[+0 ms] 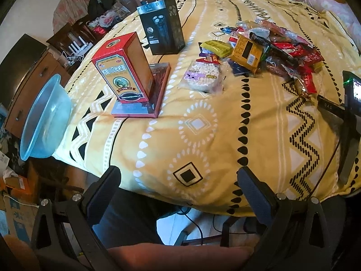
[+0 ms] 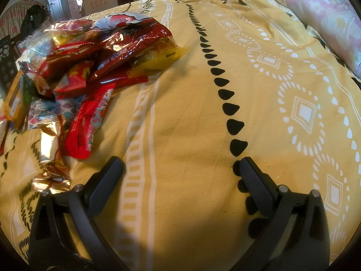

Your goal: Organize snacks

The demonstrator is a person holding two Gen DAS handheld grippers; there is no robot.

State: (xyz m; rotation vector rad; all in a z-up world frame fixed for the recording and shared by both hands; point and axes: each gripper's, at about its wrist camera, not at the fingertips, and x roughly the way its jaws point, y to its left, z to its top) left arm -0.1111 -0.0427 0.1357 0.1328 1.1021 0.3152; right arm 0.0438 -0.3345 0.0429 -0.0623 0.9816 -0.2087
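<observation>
Both your left gripper (image 1: 178, 178) and right gripper (image 2: 180, 169) hover with fingers spread, empty; the snack packets (image 2: 94, 52) on the bed (image 2: 180, 117) look light, crinkly and slippery (pinch a sealed edge).

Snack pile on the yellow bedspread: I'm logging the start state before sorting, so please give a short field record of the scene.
surface: yellow patterned bedspread
snacks: loose heap of red and gold foil packets, unsorted
container: pale blue translucent plastic basin, at the bed's edge, looks empty
boxes: red upright carton, black upright carton
left gripper: jaws open, holding nothing
right gripper: jaws open, holding nothing
</observation>
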